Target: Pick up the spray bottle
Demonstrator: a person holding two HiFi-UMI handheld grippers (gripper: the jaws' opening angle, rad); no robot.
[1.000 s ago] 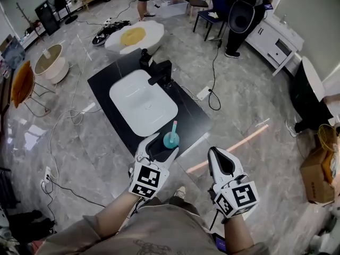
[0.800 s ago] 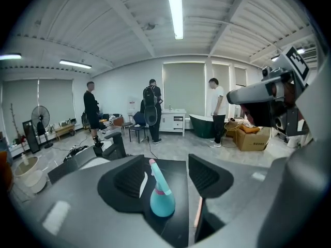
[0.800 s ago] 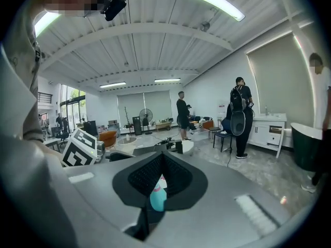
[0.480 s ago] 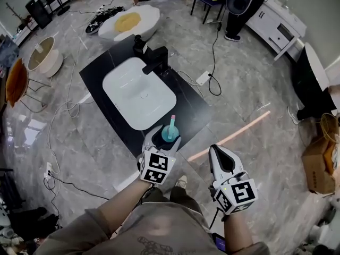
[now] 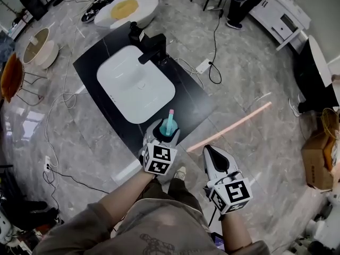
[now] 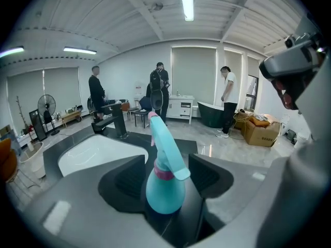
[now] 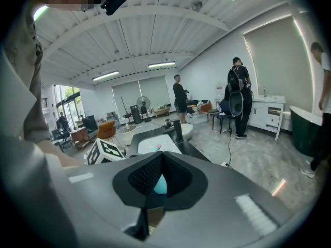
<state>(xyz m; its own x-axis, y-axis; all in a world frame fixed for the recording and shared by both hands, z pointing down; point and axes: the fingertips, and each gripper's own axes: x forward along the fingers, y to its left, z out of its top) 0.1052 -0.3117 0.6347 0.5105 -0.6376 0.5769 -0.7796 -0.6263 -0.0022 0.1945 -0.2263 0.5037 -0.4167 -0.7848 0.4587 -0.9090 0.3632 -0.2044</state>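
Black counter edge: spray bottle between left gripper's parted jaws, basin at 11 o'clock. Right gripper closed, empty.

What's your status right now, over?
Left tool open, straddling turquoise plastic spray bottle on black countertop, not gripped. Right tool shut, empty. Nothing in the way.

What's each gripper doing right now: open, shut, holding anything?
Left gripper: open, with the spray bottle standing between its jaws, not clamped.
Right gripper: shut, holding nothing.
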